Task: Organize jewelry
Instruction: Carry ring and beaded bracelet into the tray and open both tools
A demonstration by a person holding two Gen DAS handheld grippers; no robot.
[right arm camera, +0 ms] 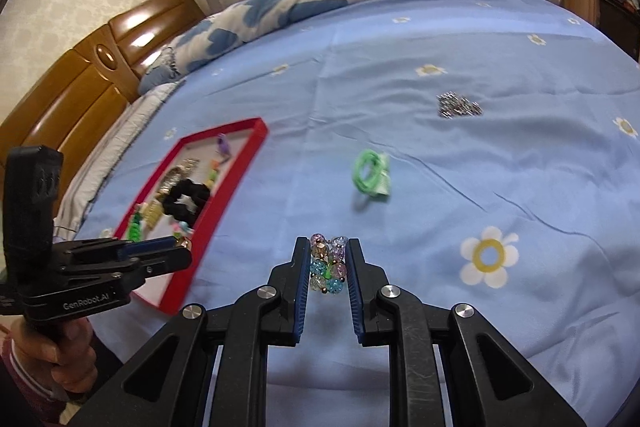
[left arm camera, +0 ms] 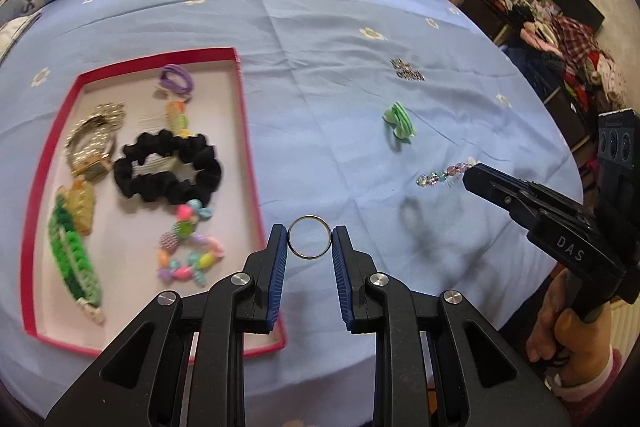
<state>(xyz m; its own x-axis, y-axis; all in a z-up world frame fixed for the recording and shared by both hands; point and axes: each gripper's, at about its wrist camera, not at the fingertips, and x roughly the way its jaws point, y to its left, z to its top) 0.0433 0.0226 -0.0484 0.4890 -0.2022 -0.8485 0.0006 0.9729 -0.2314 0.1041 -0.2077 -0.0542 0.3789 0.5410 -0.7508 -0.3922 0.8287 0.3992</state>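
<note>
While both of my hands hold a load, my left gripper (left arm camera: 310,243) pinches a thin metal ring (left arm camera: 310,237) upright between its blue pads, just right of the red-rimmed tray (left arm camera: 244,115). My right gripper (right arm camera: 329,263) is clamped on a bracelet of glassy pastel beads (right arm camera: 329,264), bunched between its pads above the blue flowered bedsheet (right arm camera: 440,187).

That tray already holds a black scrunchie (left arm camera: 168,167), a gold watch (left arm camera: 94,147), a green woven band (left arm camera: 72,259), a candy-coloured bead bracelet (left arm camera: 190,247) and a purple hair tie (left arm camera: 176,79). Left on the sheet, well apart from the tray, are a green hair tie (right arm camera: 370,177) and a small pile of silver chain (right arm camera: 458,105).

I judge this the carrying step: both pieces look lifted and bound for the tray. Next, each gripper needs to travel over a bare patch of the tray floor, dip low, and ease apart so the ring does not roll away.
</note>
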